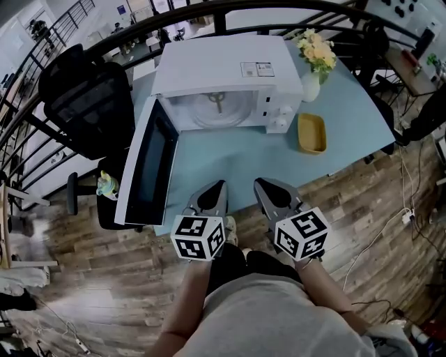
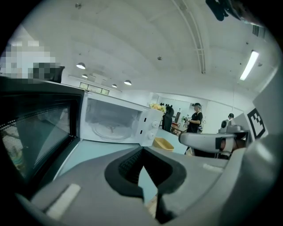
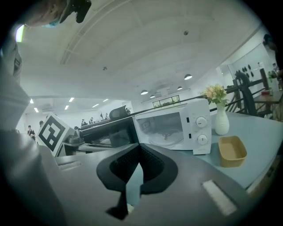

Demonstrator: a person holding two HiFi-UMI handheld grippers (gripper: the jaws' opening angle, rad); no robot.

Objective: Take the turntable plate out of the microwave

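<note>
The white microwave [image 1: 223, 70] stands at the back of the light blue table [image 1: 230, 164], its door [image 1: 148, 164] swung wide open to the left. The glass turntable plate [image 1: 217, 110] lies flat inside the cavity, also visible in the left gripper view [image 2: 108, 130] and the right gripper view [image 3: 166, 137]. My left gripper [image 1: 219, 187] [image 2: 142, 150] and right gripper [image 1: 260, 185] [image 3: 139, 145] hover side by side over the table's near edge, well short of the microwave. Both are shut with nothing between the tips.
A yellow tray [image 1: 311, 132] lies to the right of the microwave, with a white vase of flowers [image 1: 311, 84] behind it. A black office chair [image 1: 87, 97] stands left of the open door. A dark railing [image 1: 334, 14] curves behind the table. Wooden floor lies below.
</note>
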